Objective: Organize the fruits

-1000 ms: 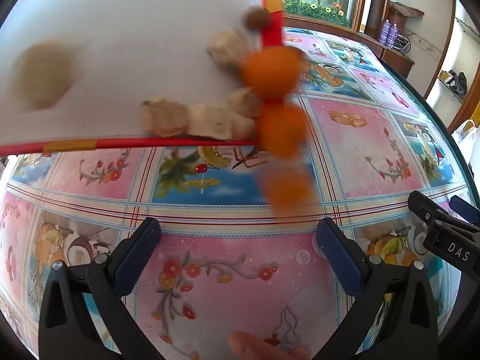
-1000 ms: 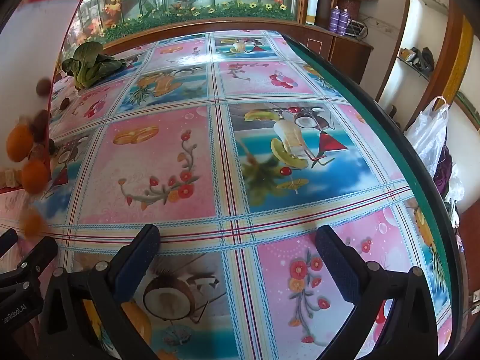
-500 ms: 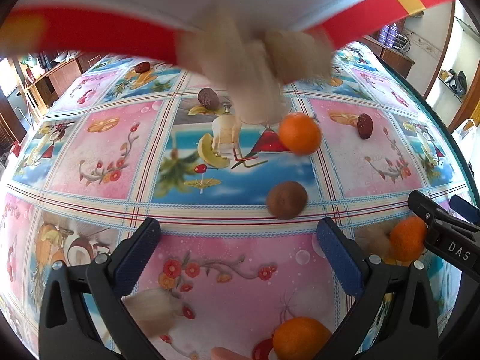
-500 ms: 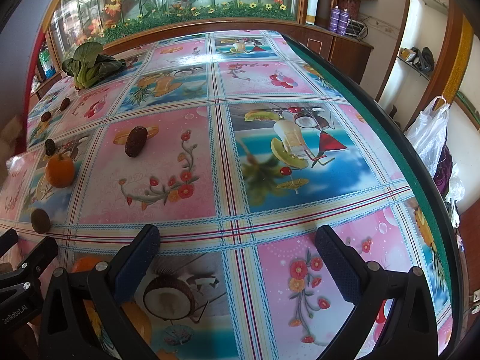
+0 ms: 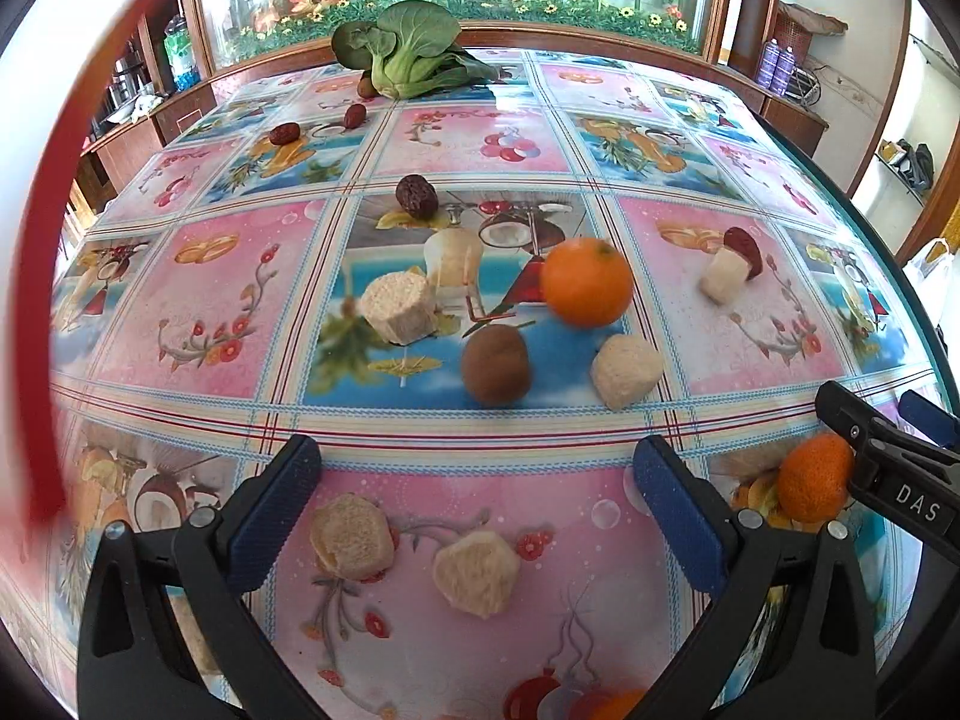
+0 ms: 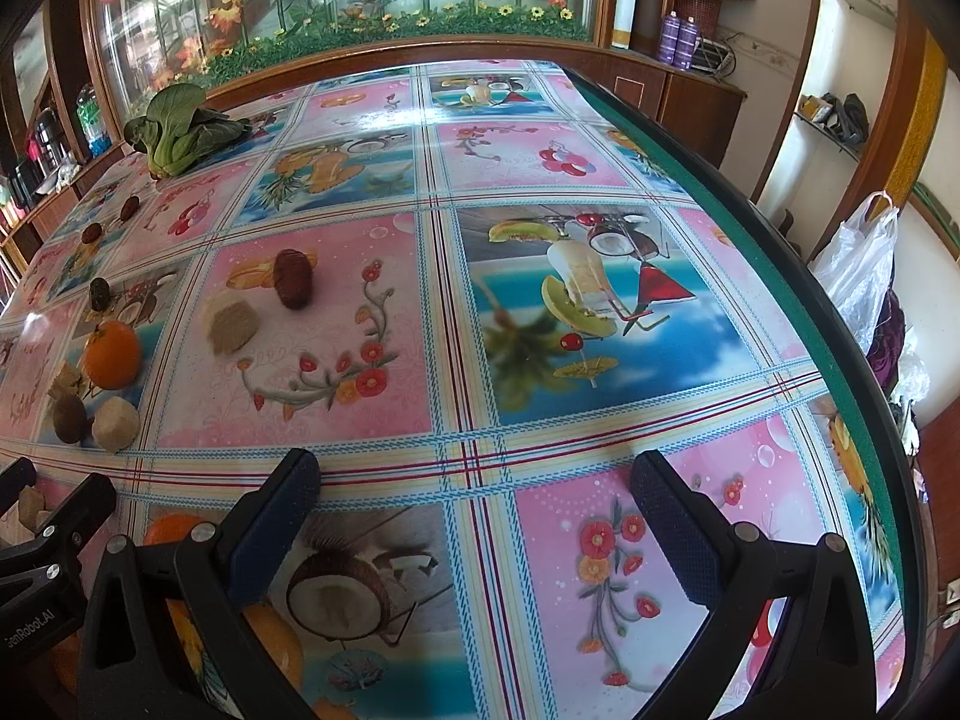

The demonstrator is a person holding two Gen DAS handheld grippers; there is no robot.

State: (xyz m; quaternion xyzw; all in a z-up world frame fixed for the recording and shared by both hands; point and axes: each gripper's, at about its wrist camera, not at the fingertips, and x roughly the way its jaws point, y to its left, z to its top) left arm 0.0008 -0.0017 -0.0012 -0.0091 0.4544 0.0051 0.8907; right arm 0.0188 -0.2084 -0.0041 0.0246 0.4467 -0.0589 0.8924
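Fruit lies scattered on the patterned tablecloth (image 5: 204,312). In the left wrist view an orange (image 5: 586,282), a brown kiwi (image 5: 495,364), several pale beige chunks (image 5: 398,306) and dark red dates (image 5: 416,196) lie ahead of my left gripper (image 5: 477,501), which is open and empty. Two beige chunks (image 5: 476,572) lie between its fingers. A second orange (image 5: 813,478) sits by the right gripper's tip. In the right wrist view my right gripper (image 6: 474,507) is open and empty; the orange (image 6: 111,354), kiwi (image 6: 68,417) and a date (image 6: 293,285) lie to its left.
A bok choy (image 5: 408,54) lies at the table's far end. A white tray with a red rim (image 5: 36,276) is blurred at the left edge of the left wrist view. The table's green right edge (image 6: 798,276) borders a white plastic bag (image 6: 864,270).
The white red-rimmed tray tipped its fruit onto the table and swung away to the left. The oranges, kiwi, dates and beige chunks now lie scattered. Both grippers stayed put.
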